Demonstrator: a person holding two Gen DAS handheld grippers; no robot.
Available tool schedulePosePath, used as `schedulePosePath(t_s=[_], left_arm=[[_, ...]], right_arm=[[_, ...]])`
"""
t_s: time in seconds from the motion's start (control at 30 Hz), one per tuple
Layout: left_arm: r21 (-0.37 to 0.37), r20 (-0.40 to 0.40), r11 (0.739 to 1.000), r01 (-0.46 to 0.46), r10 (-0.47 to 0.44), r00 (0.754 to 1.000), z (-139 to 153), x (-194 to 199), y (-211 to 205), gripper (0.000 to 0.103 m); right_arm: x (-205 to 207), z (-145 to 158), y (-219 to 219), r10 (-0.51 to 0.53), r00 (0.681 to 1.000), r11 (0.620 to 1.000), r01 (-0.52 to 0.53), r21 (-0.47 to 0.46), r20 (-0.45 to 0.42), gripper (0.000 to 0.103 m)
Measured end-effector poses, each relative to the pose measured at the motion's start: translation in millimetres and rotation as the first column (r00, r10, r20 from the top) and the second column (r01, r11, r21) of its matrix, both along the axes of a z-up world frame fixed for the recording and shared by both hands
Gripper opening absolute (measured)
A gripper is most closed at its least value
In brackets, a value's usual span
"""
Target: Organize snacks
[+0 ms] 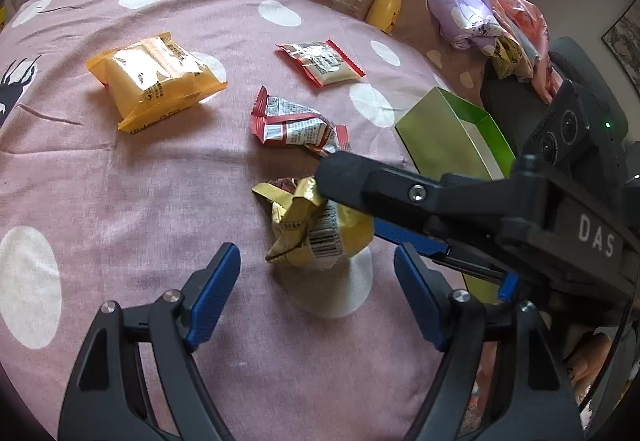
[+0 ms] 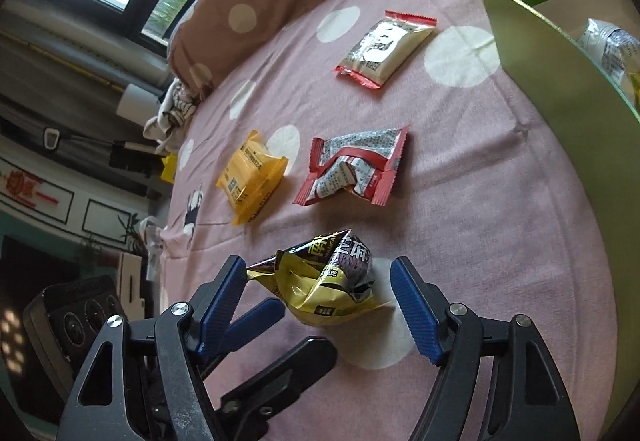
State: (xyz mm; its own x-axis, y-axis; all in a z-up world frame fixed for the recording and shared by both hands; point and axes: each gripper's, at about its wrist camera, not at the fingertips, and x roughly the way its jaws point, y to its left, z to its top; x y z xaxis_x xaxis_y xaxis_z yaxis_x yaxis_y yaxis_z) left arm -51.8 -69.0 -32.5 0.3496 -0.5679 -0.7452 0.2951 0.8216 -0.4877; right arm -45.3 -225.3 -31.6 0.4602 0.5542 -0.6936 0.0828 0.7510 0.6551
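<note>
Yellow crumpled snack packet [image 2: 324,281] on pink bedsheet [image 2: 480,201]; both grippers' jaws apart around it, not clamped.

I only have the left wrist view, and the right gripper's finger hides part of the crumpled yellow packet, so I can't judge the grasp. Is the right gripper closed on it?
Observer: No. In the right wrist view the right gripper is open, with a pad on either side of the crumpled yellow packet and a clear gap at the right pad.
Operator: Is anything in the green box? I can't see its contents.
Observer: Yes, the green box already holds a silvery printed packet.
Operator: What's on the yellow packet's far face?
Observer: A dark panel with large white characters.
</note>
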Motion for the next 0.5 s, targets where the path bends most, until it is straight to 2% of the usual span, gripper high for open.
schedulePosePath(t_s=[0.07, 0.1, 0.13, 0.27, 0.3, 0.33, 0.5], left_arm=[[-0.023, 0.0, 1.0, -0.004, 0.004, 1.0, -4.1, 2.9, 0.6, 0.066], [-0.037, -0.004, 0.999, -0.006, 0.005, 1.0, -6.1, 4.8, 1.4, 0.055], [-0.037, -0.006, 0.999, -0.016, 0.016, 1.0, -7.6, 6.1, 2.4, 0.053], [-0.067, 0.026, 0.998, -0.013, 0.015, 1.0, -6.3, 6.5, 2.4, 0.049], [-0.059, 0.044, 0.998, -0.011, 0.014, 0.999, -3.8, 4.9, 1.0, 0.047], [-0.044, 0.057, 0.999, -0.003, 0.005, 0.998, -1.7, 3.6, -1.4, 0.047], [0.011, 0.14, 0.999, 0.03, -0.031, 0.99, 9.5, -3.7, -15.3, 0.047]], right_arm=[[3.4, -5.7, 1.1, 0.01, 1.0, 0.999, -0.009, 0.038, -0.009, 0.075], [5.5, -10.3, 1.8, 0.023, 1.0, 0.997, -0.021, 0.068, -0.022, 0.074], [7.2, -14.3, 1.9, 0.026, 0.999, 0.996, -0.023, 0.088, -0.036, 0.074], [6.3, -14.0, -0.8, 0.01, 1.0, 0.995, -0.008, 0.104, -0.021, 0.069], [4.9, -12.4, -1.9, -0.003, 1.0, 0.997, 0.004, 0.078, -0.021, 0.057], [4.2, -12.0, -3.1, -0.007, 1.0, 0.997, 0.008, 0.073, -0.022, 0.055], [-3.8, 0.5, -9.7, -0.018, 1.0, 0.997, 0.017, 0.078, 0.016, 0.055]])
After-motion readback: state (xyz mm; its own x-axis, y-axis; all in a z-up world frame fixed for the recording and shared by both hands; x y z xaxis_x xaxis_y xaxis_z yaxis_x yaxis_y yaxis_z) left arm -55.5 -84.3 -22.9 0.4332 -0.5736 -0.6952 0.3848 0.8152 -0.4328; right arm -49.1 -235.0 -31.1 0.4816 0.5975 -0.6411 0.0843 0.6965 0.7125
